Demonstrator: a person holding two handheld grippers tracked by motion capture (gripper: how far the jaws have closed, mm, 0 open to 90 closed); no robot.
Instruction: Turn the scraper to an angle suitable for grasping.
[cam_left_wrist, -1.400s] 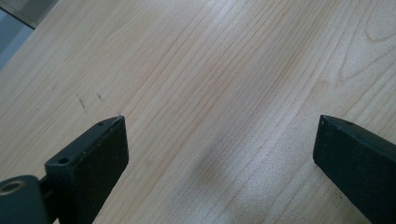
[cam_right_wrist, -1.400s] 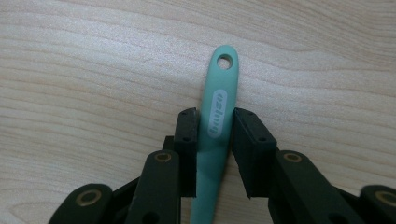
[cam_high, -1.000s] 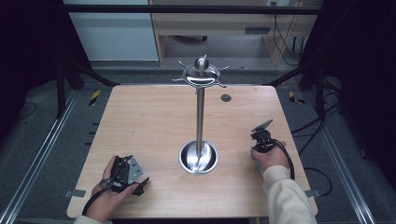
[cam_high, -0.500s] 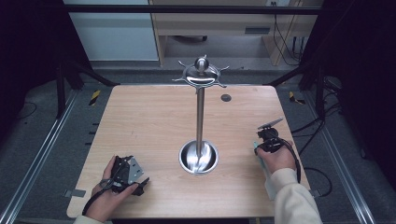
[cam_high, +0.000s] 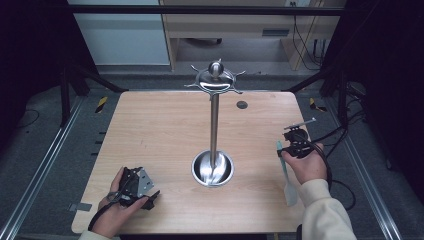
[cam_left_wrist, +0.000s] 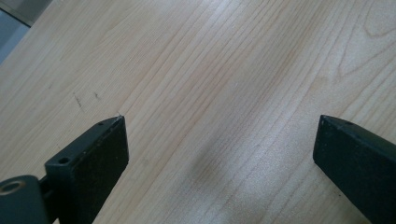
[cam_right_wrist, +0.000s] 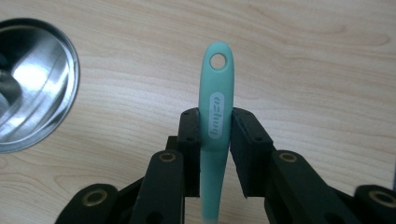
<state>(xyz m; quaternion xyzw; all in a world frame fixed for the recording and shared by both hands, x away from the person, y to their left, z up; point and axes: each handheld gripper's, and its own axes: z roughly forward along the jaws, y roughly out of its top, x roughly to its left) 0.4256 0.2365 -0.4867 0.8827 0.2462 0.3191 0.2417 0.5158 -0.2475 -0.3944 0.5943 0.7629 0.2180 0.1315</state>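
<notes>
Clamping a teal spatula (cam_right_wrist: 215, 121) by its handle, the right gripper (cam_right_wrist: 215, 135) is being held raised, blade trailing toward the wrist; the left gripper (cam_left_wrist: 219, 154) is being rested on the table (cam_high: 150, 130), jaws apart.

The stand (cam_high: 213, 125) rises from its round base (cam_high: 212, 169) near the middle of the table (cam_high: 160, 130), with its ring of hooks (cam_high: 215, 80) at the top over the far edge; a small disc (cam_high: 242, 104) lies on the table behind the base, to the right; the left gripper (cam_high: 134, 186) rests on the table at the near left, well apart from the base; the right gripper (cam_high: 295, 142) is at the right edge, level with the base, clamped on a spatula (cam_right_wrist: 214, 126), whose handle end points towards the table and whose blade (cam_high: 290, 192) reaches back beside the person's right hand (cam_high: 310, 165).
</notes>
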